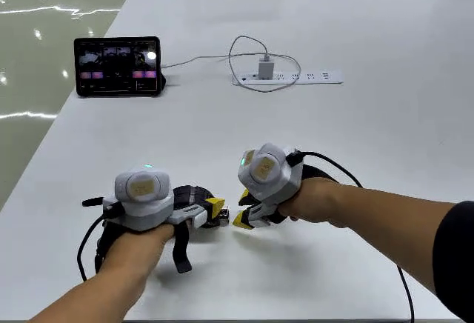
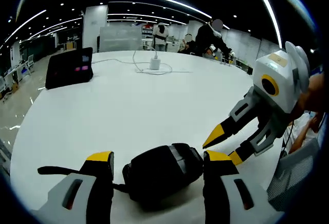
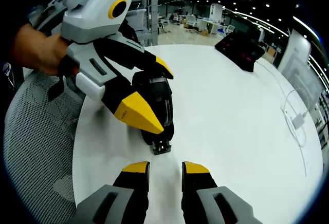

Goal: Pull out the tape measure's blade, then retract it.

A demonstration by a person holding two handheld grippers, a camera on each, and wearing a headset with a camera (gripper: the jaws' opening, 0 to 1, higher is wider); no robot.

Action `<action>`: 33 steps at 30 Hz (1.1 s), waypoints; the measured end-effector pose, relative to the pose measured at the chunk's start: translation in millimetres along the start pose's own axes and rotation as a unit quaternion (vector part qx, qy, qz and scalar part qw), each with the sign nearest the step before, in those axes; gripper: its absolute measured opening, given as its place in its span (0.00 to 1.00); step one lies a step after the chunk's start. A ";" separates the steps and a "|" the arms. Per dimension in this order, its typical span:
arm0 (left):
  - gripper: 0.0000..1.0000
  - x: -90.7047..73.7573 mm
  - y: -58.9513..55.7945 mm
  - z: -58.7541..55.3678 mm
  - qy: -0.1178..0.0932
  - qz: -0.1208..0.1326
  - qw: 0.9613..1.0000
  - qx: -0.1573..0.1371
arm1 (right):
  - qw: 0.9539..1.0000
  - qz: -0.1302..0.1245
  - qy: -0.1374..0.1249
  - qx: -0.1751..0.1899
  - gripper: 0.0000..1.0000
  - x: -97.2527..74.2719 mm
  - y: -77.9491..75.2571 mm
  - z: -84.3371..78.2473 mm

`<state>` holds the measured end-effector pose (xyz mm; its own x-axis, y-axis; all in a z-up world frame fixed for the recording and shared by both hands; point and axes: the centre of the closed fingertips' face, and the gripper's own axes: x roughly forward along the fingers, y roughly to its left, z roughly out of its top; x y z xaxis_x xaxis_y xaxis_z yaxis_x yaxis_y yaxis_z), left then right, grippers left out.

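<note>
A black tape measure [image 1: 194, 192] lies on the white table [image 1: 311, 138] near its front edge. My left gripper [image 1: 216, 212] is shut on its case [image 2: 162, 175], one yellow-tipped finger on each side. The case [image 3: 160, 100] has its metal end hook [image 3: 162, 146] pointing at my right gripper [image 3: 165, 168]. That gripper's jaws stand a narrow gap apart just short of the hook, with nothing between them. In the head view my right gripper [image 1: 243, 219] faces the left one tip to tip. The right gripper [image 2: 226, 144] also comes into the left gripper view from the right.
A dark tablet [image 1: 118, 66] stands at the back left. A white power strip [image 1: 289, 77] with a charger and looped cable [image 1: 265, 67] lies at the back middle. Black cords trail from both grippers. A mesh chair [image 3: 36, 131] stands by the table's near edge.
</note>
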<state>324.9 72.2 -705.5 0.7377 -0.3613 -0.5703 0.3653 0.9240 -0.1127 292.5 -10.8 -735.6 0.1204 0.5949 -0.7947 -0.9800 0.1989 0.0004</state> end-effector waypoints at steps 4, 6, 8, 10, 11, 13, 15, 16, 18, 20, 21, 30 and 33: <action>0.74 -5.3 5.8 0.8 -0.002 -0.013 1.000 0.015 | 1.000 -0.012 -0.013 0.007 0.22 -14.9 -4.7 -4.4; 0.76 -7.4 7.9 -0.5 -0.001 -0.021 1.000 0.019 | 1.000 -0.015 -0.020 0.007 0.22 -20.8 -4.6 -6.0; 0.80 -10.0 10.4 -2.4 0.002 -0.028 0.999 0.025 | 0.999 -0.020 -0.026 0.008 0.24 -27.0 -5.5 -8.3; 0.82 -12.1 5.0 -4.1 0.001 -0.063 0.998 0.010 | 0.999 -0.022 -0.030 0.013 0.25 -31.8 -6.7 -13.0; 0.83 -14.5 3.1 -9.3 0.014 -0.080 0.997 -0.006 | 0.999 -0.024 -0.032 0.015 0.25 -35.4 -6.0 -15.8; 0.86 -18.4 1.8 -10.2 0.006 -0.096 0.995 0.012 | 0.999 -0.030 -0.036 0.023 0.27 -41.1 -6.7 -20.5; 0.92 -21.7 2.9 -13.5 0.007 -0.098 0.995 0.019 | 0.998 -0.035 -0.040 0.035 0.29 -45.0 -7.3 -24.7; 0.95 -23.9 2.7 -14.4 0.006 -0.106 0.994 0.018 | 0.997 -0.039 -0.045 0.044 0.31 -48.3 -7.7 -27.8; 0.99 -27.7 2.2 -15.9 0.005 -0.112 0.993 0.025 | 0.997 -0.042 -0.049 0.051 0.33 -52.4 -7.5 -32.0; 0.99 -32.6 2.2 -14.2 -0.005 -0.114 0.992 0.047 | 0.996 -0.049 -0.053 0.056 0.34 -57.9 -7.5 -38.0; 0.99 -34.2 3.2 -15.9 -0.003 -0.117 0.992 0.052 | 0.995 -0.052 -0.055 0.057 0.35 -61.0 -6.7 -42.0; 0.99 -44.9 13.6 -25.5 0.018 -0.117 0.990 0.073 | 0.991 -0.073 -0.073 0.087 0.41 -84.3 -3.7 -71.8; 0.99 -48.4 19.5 -28.1 0.018 -0.116 0.990 0.074 | 0.988 -0.081 -0.082 0.101 0.44 -94.1 -5.0 -80.4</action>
<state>280.4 111.2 -703.0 0.6043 -0.5542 -0.5724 0.6036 0.7874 -0.1251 273.3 -130.4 -709.6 0.3140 0.6570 -0.6854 -0.8962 0.4434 0.0144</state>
